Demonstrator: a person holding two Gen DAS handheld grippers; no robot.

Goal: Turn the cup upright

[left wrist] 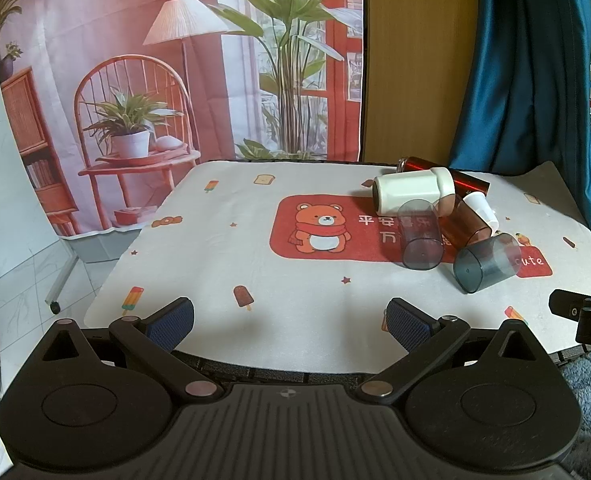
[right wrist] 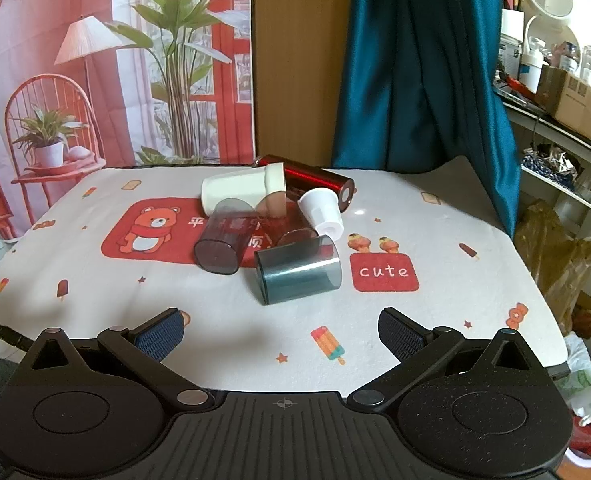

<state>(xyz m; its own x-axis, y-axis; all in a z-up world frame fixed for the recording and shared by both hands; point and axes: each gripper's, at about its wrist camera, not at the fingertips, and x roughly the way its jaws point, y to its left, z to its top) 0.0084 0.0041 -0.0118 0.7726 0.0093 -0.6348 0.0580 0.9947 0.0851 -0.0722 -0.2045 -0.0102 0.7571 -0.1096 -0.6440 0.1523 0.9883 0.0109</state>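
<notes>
both grippers hang over the near edge of the surface (right wrist: 475, 208), nothing in either. left gripper (left wrist: 289, 322): fingers spread wide, blue pads (left wrist: 171, 320) facing each other across bare cloth. right gripper (right wrist: 281, 330): same, jaws wide apart, nothing between them.

surface is covered by a white printed cloth (left wrist: 215, 240) with a red bear patch (left wrist: 319, 226) and a red "cute" label (right wrist: 384, 272).

the cups are piled toward the far middle of the cloth, all lying on their sides, none upright:
- teal translucent cup (right wrist: 299, 268) nearest the right gripper, on its side, just left of the "cute" label; in the left wrist view it sits far right (left wrist: 487, 262).
- smoky grey translucent cup (right wrist: 225, 236) just left of the teal one, tipped over, base toward the grippers, lying over the bear patch text.
- cream cup (right wrist: 239, 190) behind the grey one, on its side.
- small white cup (right wrist: 323, 212) right of the pile, tilted.
- amber translucent cup (left wrist: 465, 224) between the grey and white ones, mostly hidden in the pile.
- dark red metallic tumbler (right wrist: 319, 180) at the back, lying flat, touching the cream cup.

can't tell exactly which cups are touching inside the pile. pile is well apart from both grippers. blue curtain (right wrist: 415, 60) behind the surface on the right.
</notes>
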